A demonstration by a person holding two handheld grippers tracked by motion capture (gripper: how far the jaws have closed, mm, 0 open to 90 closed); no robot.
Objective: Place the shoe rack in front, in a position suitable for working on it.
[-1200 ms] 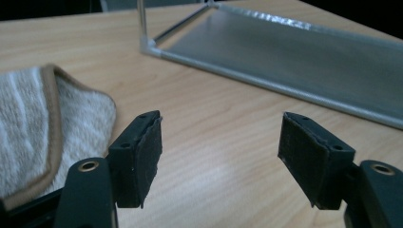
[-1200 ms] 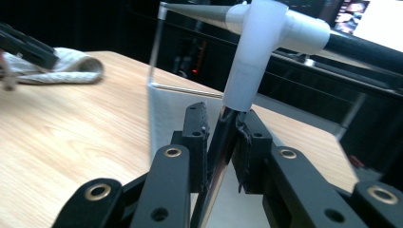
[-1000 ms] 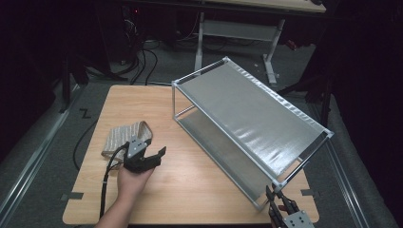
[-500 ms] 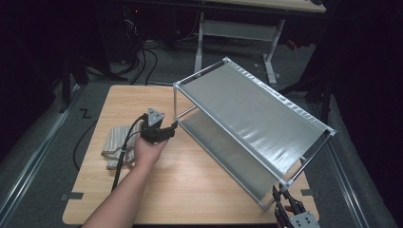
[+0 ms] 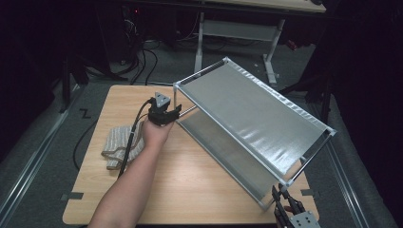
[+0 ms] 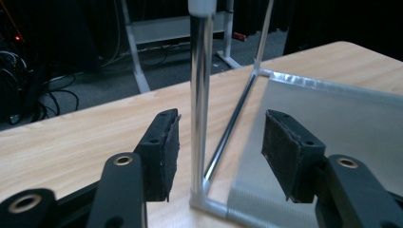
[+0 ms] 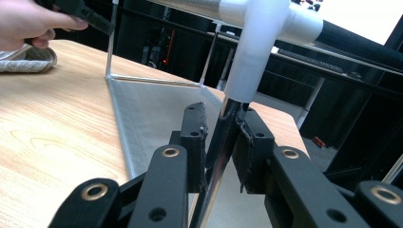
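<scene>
Table (image 5: 199, 190): light wood top; bears the rack, the cloth and both grippers' work.
Rack (image 5: 256, 114): two-tier metal frame with grey fabric shelves, standing on the table and reaching from its far middle to its near right corner; by far the largest thing here. Upper shelf tilts in the high view.
Rack, far-left post (image 6: 200, 95): shiny upright tube, foot set in a pale corner joint at the lower shelf's edge.
Rack, near-right post (image 7: 223, 137): metal tube running up into a white plastic corner joint (image 7: 256, 42).
Cloth (image 5: 121, 145): folded, beige and striped, lying flat on the table to the left of the rack, clear of it; the person's forearm crosses over its right edge.
Left gripper (image 5: 164, 114): held at the rack's far-left corner. Jaws have just been closing and stand half wide, the far-left post between them; left pad close beside the tube, right pad well off it, no pinch.
Right gripper (image 7: 222, 133): at the rack's near-right corner. Jaws narrow, pads pressed on either side of the near-right post, just below the white joint.
</scene>
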